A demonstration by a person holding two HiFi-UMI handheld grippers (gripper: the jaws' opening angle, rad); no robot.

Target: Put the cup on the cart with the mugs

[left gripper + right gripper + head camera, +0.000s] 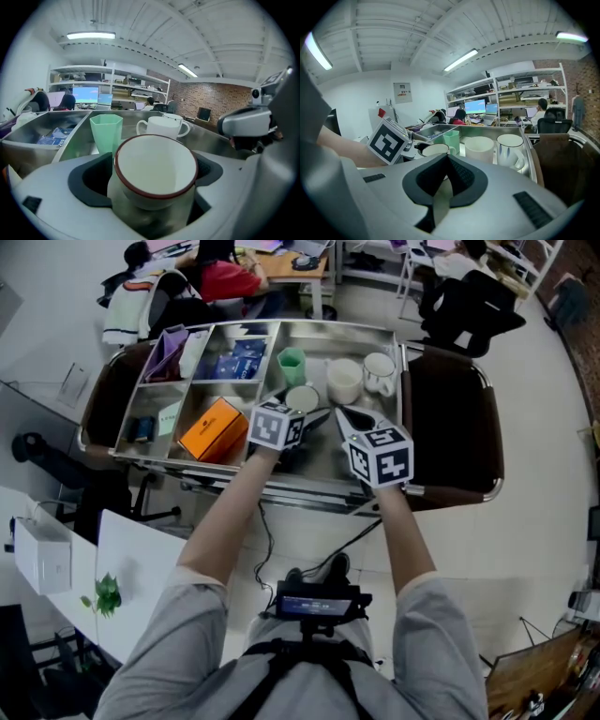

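Has cup (302, 397) on cart (402, 390) by mugs (344, 381) — left gripper (155, 174) spread loosely around it, right gripper (446, 177) closed, empty. Probably needs only withdrawing.

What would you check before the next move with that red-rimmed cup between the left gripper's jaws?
1. Cup with the mugs: ok. The cup sits in the cart compartment, beside the green cup and white mugs.
2. Cup upright: ok. Its mouth faces up.
3. Cup resting on the tray floor: cannot tell. Its base is hidden and blurred.
4. Left gripper loose of the cup: ok. The jaws stand wide and a gap shows on the cup's left side.
5. Right gripper out of the way: ok. It is shut, empty and off to the right of the cup.
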